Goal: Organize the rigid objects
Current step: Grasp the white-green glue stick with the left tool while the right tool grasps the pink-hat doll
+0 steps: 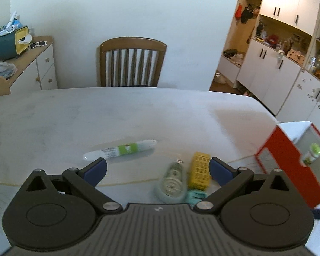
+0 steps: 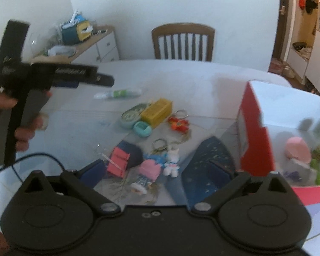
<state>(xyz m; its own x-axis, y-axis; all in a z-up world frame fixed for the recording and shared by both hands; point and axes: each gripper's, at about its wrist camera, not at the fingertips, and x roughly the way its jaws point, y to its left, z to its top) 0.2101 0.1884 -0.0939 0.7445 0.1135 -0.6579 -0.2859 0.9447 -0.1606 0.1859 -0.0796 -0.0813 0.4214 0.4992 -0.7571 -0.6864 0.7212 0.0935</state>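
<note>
**Both grippers spread above the clutter, nothing yet taken**

At the far left of the right wrist view the left gripper (image 2: 104, 80) is seen from the side, borne by a hand (image 2: 21, 115) above the table (image 1: 74, 117). In its own view the jaws are spread as wide as they go, and nothing is between the pads. Just beyond the left fingertip a white tube with a green band (image 1: 120, 150) lies flat. Further right, between the fingers, a pale tape dispenser (image 1: 172, 182), a yellow box (image 1: 199, 170) and a small teal piece (image 1: 195, 196) are huddled together, touching or nearly so.

The step in hand is judged to be the choice and approach of one item. The tube is probably the cleaner pick, since it lies apart; the pads would best be set across its width, near the middle. If the yellow box is wanted, its neighbours may be dragged along, so the fingers should be brought down astride it alone.

In the right wrist view, keyrings and small plush figures (image 2: 170, 163) are scattered near the right gripper (image 2: 157, 170), whose jaws are also held apart, empty. At the far right stands the red and white box (image 2: 256, 128), open, with things already inside it; picked items are presumably to be carried there.
</note>
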